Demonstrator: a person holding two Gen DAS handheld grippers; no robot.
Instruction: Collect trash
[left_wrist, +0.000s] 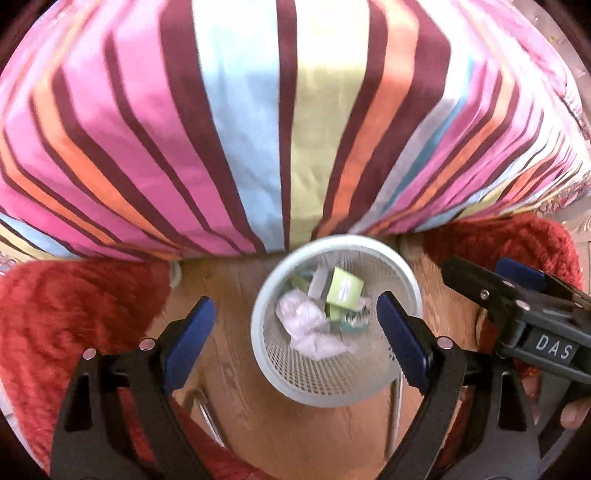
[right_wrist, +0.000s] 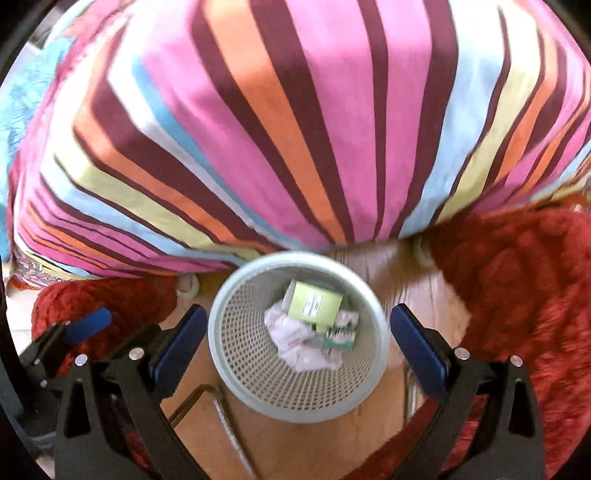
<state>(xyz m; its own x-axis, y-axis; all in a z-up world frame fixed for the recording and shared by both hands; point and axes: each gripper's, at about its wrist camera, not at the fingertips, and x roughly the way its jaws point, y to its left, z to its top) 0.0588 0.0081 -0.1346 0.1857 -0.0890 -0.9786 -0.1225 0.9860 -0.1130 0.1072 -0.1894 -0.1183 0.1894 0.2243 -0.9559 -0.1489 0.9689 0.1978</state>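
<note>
Beside striped bedspread (left_wrist: 258, 122) | mesh bin (left_wrist: 334, 391) holds trash (left_wrist: 314, 325) | left gripper (left_wrist: 295, 332), right gripper (right_wrist: 297, 339) released, empty

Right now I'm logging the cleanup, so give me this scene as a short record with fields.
bin: white mesh wastebasket, upright on the wooden floor
contents: green box, crumpled white paper, a printed packet, partly hidden
left gripper: fingers open, nothing between them, above the bin
right gripper: fingers open, empty, above the bin
surroundings: striped bedcover behind the bin, red fluffy rug on both sides
trash outside the bin: none visible in either view
</note>
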